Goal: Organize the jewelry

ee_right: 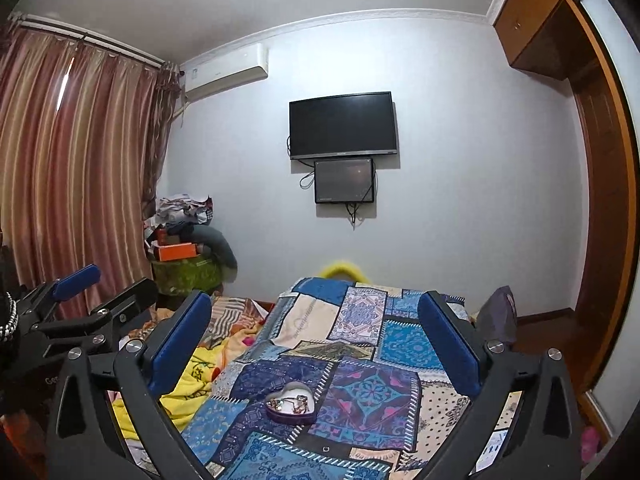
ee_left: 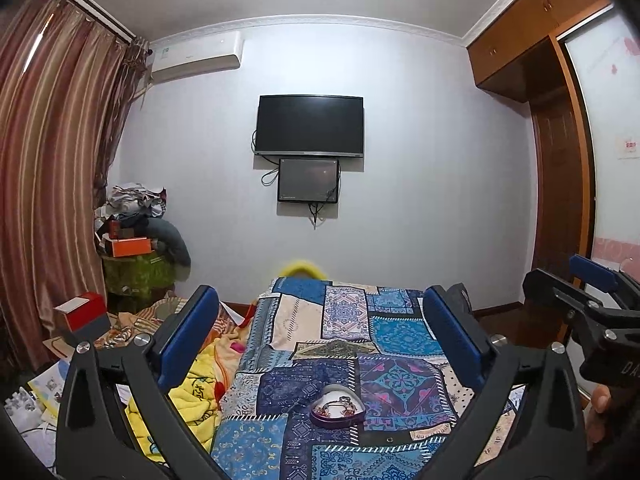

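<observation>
A purple heart-shaped box [ee_left: 337, 406] lies open on the blue patchwork bedspread [ee_left: 352, 320]; several pieces of jewelry sit inside on its white lining. It also shows in the right wrist view [ee_right: 291, 402]. A small ring [ee_left: 387, 439] lies on the spread in front of the box, also seen in the right wrist view [ee_right: 326, 449]. My left gripper [ee_left: 322, 316] is open and empty, held above and behind the box. My right gripper [ee_right: 316, 320] is open and empty too, beside the left one. Each gripper shows at the edge of the other's view.
A yellow blanket [ee_left: 200, 384] lies bunched to the left of the spread. A red and white box [ee_left: 82, 312] and papers sit on the left. A pile of clothes and boxes [ee_left: 136, 232] stands in the far corner. A wardrobe [ee_left: 560, 160] lines the right wall.
</observation>
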Tool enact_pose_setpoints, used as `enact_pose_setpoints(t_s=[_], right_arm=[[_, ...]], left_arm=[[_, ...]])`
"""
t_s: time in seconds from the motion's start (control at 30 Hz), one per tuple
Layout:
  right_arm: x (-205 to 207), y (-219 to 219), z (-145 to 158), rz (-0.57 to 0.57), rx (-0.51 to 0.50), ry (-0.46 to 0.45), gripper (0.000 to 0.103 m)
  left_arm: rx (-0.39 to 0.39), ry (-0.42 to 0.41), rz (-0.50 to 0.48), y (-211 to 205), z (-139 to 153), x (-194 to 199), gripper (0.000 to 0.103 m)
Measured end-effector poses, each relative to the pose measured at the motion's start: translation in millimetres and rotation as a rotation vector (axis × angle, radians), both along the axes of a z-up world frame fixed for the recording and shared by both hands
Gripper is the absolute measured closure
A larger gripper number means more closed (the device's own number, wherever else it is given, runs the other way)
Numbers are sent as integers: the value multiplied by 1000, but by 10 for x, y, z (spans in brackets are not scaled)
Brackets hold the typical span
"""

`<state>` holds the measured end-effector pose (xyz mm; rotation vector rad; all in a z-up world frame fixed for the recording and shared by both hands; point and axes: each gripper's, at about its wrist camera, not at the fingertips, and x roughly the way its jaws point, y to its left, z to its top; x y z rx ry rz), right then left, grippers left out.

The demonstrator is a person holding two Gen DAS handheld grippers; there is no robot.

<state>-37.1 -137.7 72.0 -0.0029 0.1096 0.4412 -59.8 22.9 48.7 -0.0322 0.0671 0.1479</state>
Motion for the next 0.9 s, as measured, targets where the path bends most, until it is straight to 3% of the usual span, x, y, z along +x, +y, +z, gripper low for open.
enact_pose_setpoints(t_s=[0.9], right_arm=[[-13, 9, 14, 18, -5, 41, 1]], left_arm=[[-13, 28, -13, 3, -64, 50, 0]])
